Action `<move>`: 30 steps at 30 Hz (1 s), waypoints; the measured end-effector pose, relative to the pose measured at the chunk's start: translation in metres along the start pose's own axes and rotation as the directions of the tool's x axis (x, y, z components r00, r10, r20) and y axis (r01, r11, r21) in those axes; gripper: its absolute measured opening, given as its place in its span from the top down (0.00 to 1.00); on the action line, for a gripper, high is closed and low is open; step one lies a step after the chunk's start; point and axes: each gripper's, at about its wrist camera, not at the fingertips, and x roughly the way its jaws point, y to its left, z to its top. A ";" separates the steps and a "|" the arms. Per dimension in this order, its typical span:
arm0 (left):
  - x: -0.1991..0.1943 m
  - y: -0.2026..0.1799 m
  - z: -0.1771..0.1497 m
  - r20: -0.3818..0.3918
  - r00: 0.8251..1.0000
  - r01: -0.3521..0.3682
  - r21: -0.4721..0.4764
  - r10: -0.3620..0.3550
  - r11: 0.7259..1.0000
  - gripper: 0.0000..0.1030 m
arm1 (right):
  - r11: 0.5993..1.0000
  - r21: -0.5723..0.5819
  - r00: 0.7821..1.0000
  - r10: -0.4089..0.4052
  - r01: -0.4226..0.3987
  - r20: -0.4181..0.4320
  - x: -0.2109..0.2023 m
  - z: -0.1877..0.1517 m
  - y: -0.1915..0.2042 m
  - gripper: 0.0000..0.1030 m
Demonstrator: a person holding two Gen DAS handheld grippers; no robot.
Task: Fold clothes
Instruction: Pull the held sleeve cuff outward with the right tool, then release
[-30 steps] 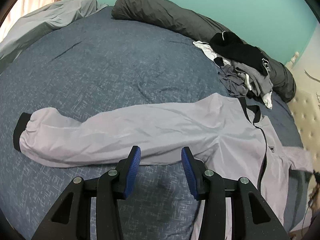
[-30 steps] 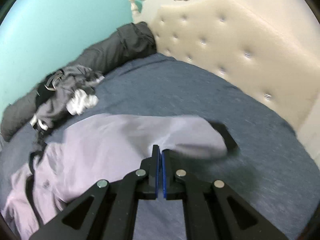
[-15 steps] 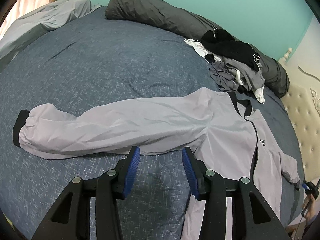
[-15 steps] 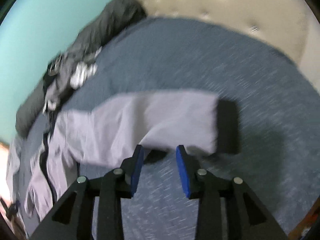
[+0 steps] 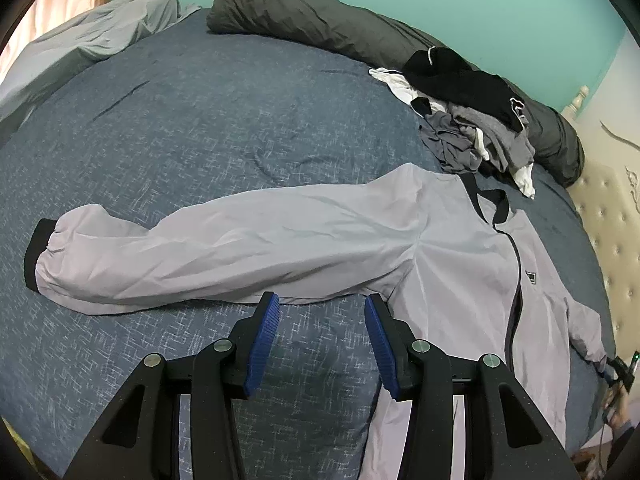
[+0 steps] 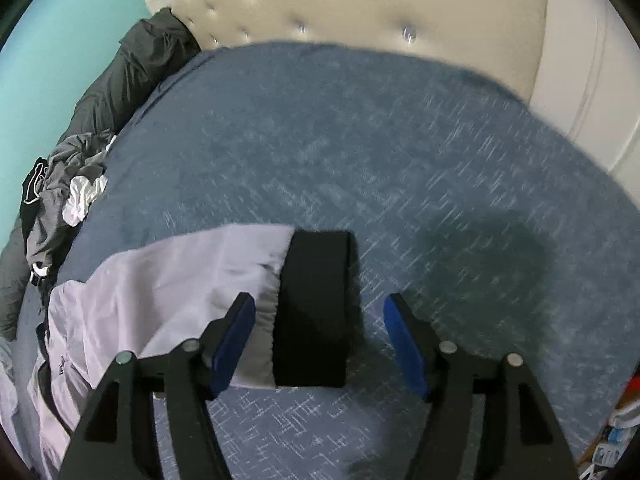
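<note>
Blue bedspread (image 5: 208,128) fills the left wrist view, with a pale lilac jacket (image 5: 460,264) spread flat across it, zip side up. One sleeve (image 5: 224,252) stretches out to the left and ends in a black cuff (image 5: 36,254). The left gripper (image 5: 320,316) hovers just near of that sleeve's lower edge, its blue-padded jaws parted with only bedspread between them. At the far right, a heap of dark, grey and white clothes (image 5: 472,120) lies against a long dark bolster (image 5: 320,20).

From the right wrist view, the jacket's other sleeve (image 6: 192,284) lies on the bedspread (image 6: 360,140), its black cuff (image 6: 316,308) pointing right. The right gripper (image 6: 320,320) has just been opening; its jaws stand wide on either side of the cuff, the pads not pressing on it. A cream tufted headboard (image 6: 360,4) rises at the far side, and the clothes heap (image 6: 64,188) sits at the left edge.
</note>
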 end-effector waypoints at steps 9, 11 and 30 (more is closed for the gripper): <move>0.005 -0.017 -0.001 -0.011 1.000 0.016 0.027 -0.016 1.000 0.53 | 0.994 -0.105 0.999 0.038 -0.035 0.024 -0.004 -0.008 0.026 0.90; 0.005 -0.018 -0.002 -0.014 1.000 0.018 0.032 -0.017 0.999 0.53 | 0.991 -0.128 0.998 0.044 -0.037 0.051 -0.015 -0.007 0.033 0.91; -0.004 -0.013 -0.003 -0.019 1.000 0.014 0.029 -0.013 0.999 0.53 | 0.990 -0.104 0.985 -0.077 0.094 0.157 -0.054 0.002 -0.001 0.91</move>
